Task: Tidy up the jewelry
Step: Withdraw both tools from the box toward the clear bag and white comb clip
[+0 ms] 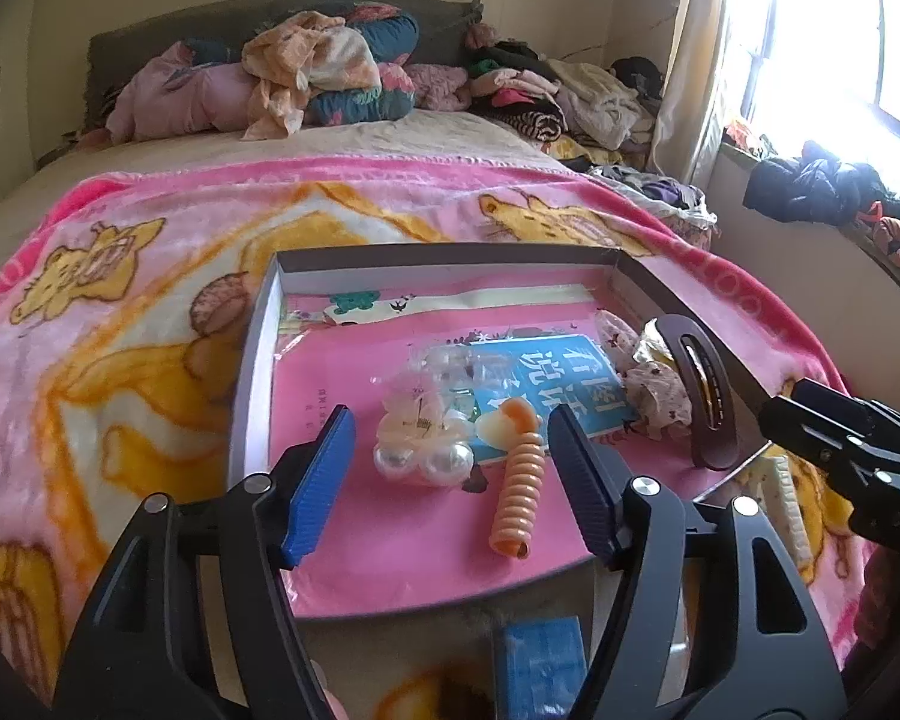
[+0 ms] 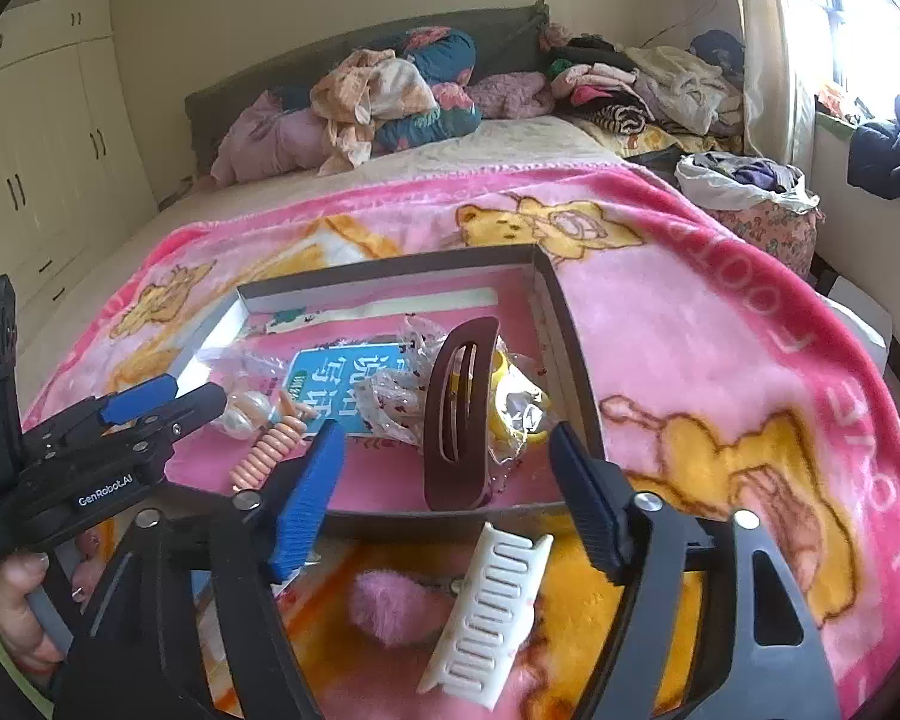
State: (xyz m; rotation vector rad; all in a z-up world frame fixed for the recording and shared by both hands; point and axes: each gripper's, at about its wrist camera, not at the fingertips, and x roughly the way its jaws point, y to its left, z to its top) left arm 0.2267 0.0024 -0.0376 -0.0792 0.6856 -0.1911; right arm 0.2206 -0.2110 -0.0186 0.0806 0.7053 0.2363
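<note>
A shallow box tray (image 1: pixel 257 354) with a pink lining lies on the blanket. In it are a pearl hair tie (image 1: pixel 423 456) and an orange spiral hair tie (image 1: pixel 517 483). My left gripper (image 1: pixel 452 414) hovers open over them, its blue pads touching neither. At the tray's right end a brown hair clip (image 2: pixel 456 408) stands on edge next to a yellow item in clear wrap (image 2: pixel 504 402). My right gripper (image 2: pixel 447 427) is open just in front of the brown clip, with its pads apart from it. A white claw clip (image 2: pixel 486 594) and a pink pompom (image 2: pixel 390 600) lie on the blanket in front of the tray.
The pink cartoon blanket (image 1: pixel 120 312) covers the near part of the bed. Pillows and piled clothes (image 1: pixel 330 72) sit at the headboard, with more clothes by the window. A blue block (image 1: pixel 540 660) lies near the tray's front edge. A person's hand (image 2: pixel 18 600) holds the left gripper's handle.
</note>
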